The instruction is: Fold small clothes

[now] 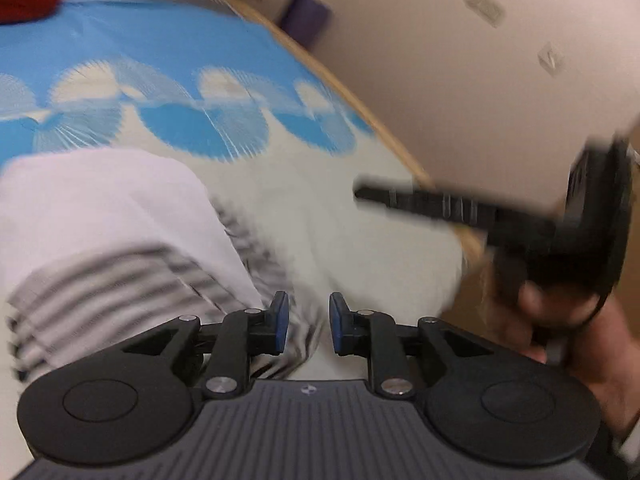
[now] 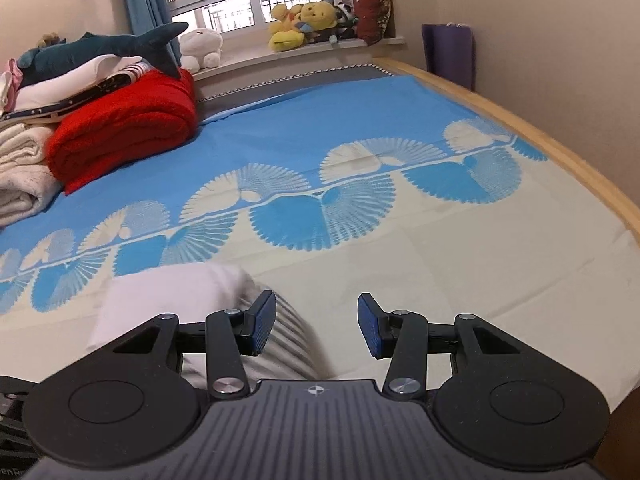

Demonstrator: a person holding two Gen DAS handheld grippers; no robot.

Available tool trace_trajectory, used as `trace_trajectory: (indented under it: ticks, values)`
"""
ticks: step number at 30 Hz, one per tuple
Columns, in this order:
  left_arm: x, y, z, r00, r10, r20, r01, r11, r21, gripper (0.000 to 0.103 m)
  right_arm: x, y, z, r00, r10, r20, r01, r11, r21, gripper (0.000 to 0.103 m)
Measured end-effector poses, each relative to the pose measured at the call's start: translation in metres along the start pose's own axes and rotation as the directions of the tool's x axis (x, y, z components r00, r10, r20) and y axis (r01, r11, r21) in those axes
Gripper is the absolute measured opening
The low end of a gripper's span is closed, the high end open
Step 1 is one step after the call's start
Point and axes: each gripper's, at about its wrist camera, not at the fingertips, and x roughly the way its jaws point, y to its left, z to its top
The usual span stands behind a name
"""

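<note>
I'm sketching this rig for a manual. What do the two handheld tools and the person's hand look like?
Both tools match: the left tool and right tool have black linkage arms with silver pivot screws, blue ribbed finger pads, two round black discs, and a grey ridged body with a small compass-like mark. In the left wrist view, the bare hand grips the right tool's black handle; a pale cuff edge shows.
</note>
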Motion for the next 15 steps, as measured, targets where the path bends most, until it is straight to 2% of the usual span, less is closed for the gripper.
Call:
trace_trajectory:
  ticks: [2, 3, 5, 7, 10, 13, 15]
  values:
    - [-0.023, 0.023, 0.008, 0.997, 0.007, 0.072, 0.0, 0.996, -0.094, 0.027, 0.006, 0.004, 0.0, 0.998, 0.05, -0.037, -0.049, 0.998, 0.026, 0.048]
    - [-0.035, 0.036, 0.01, 0.994, 0.039, 0.099, -0.026, 0.99, -0.137, 0.027, 0.011, 0.007, -0.002, 0.994, 0.08, -0.068, -0.078, 0.996, 0.037, 0.048]
    - [-0.055, 0.058, 0.014, 0.981, 0.152, 0.124, -0.127, 0.974, -0.188, 0.028, 0.022, 0.013, -0.004, 0.985, 0.123, -0.123, -0.118, 0.992, 0.047, 0.049]
    - [-0.067, 0.076, 0.012, 0.966, 0.234, 0.11, -0.202, 0.949, -0.244, 0.028, 0.038, 0.023, -0.011, 0.969, 0.143, -0.202, -0.137, 0.99, 0.043, 0.049]
    - [-0.081, 0.095, 0.01, 0.956, 0.284, 0.072, -0.252, 0.922, -0.294, 0.028, 0.065, 0.037, -0.023, 0.942, 0.109, -0.316, -0.114, 0.993, 0.002, 0.05]
    - [-0.093, 0.106, 0.011, 0.947, 0.317, 0.057, -0.289, 0.915, -0.283, 0.028, 0.088, 0.045, -0.033, 0.929, 0.065, -0.365, -0.078, 0.997, -0.022, 0.05]
    - [-0.1, 0.115, 0.009, 0.945, 0.321, 0.055, -0.295, 0.915, -0.276, 0.028, 0.095, 0.047, -0.034, 0.925, 0.089, -0.369, -0.093, 0.996, 0.006, 0.05]
